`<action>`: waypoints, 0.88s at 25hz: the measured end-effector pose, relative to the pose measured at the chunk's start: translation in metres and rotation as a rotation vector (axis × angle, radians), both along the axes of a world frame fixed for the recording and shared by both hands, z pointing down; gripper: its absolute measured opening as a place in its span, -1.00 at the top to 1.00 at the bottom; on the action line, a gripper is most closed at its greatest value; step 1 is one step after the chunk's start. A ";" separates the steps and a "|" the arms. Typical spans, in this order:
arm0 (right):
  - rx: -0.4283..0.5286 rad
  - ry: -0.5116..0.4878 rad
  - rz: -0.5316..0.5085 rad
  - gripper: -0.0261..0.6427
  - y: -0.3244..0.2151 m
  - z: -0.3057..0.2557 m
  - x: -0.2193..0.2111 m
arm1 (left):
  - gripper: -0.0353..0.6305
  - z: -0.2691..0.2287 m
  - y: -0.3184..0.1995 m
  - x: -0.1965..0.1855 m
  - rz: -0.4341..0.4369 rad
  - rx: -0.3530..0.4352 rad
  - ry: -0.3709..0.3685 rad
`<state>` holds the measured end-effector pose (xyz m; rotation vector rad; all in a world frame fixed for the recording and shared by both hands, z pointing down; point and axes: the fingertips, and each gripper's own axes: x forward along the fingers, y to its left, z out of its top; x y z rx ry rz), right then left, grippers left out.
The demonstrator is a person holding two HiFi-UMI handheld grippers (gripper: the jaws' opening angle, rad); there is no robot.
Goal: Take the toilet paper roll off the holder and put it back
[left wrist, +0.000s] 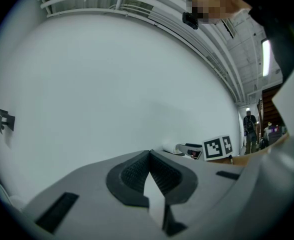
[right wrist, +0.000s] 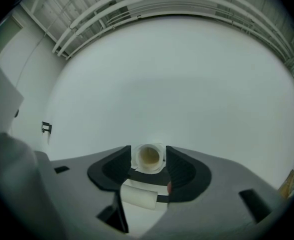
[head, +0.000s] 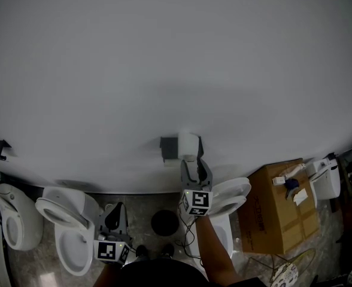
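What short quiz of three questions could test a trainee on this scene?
1. True or false: the left gripper holds the white toilet paper roll.
2. What stands on the floor at the head view's right? A: brown cardboard box; B: red bucket; C: wooden chair.
3. Fill in: the right gripper is shut on the ___.
Key: 1 false; 2 A; 3 toilet paper roll.

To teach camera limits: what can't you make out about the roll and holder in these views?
Head view: the right hand-held gripper covers part of the roll; whether it sits on the holder is unclear.
Right gripper view: the roll, end-on between the jaws, blocks any sight of the holder.
Head view: the items on the box are too small to name.
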<state>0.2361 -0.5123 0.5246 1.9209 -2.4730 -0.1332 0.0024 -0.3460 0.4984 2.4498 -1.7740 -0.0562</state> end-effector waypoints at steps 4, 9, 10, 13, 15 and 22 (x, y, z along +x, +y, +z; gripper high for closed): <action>0.008 0.019 -0.009 0.39 0.022 -0.004 -0.004 | 0.88 -0.003 0.003 0.005 0.015 0.007 0.003; 0.016 0.014 -0.015 0.66 0.047 -0.013 -0.004 | 0.88 -0.008 0.006 0.009 0.012 0.000 0.005; 0.018 0.016 -0.016 0.70 0.052 -0.015 -0.004 | 0.88 -0.008 0.006 0.009 0.012 0.003 0.003; 0.019 0.012 -0.021 0.81 0.071 -0.019 -0.004 | 0.88 -0.010 0.007 0.010 0.013 0.012 -0.003; 0.016 0.008 -0.025 0.86 0.084 -0.022 -0.003 | 0.88 -0.012 0.008 0.009 0.015 0.024 -0.004; 0.007 0.007 -0.030 0.91 0.122 -0.032 0.002 | 0.88 -0.021 0.014 0.008 0.022 0.030 0.008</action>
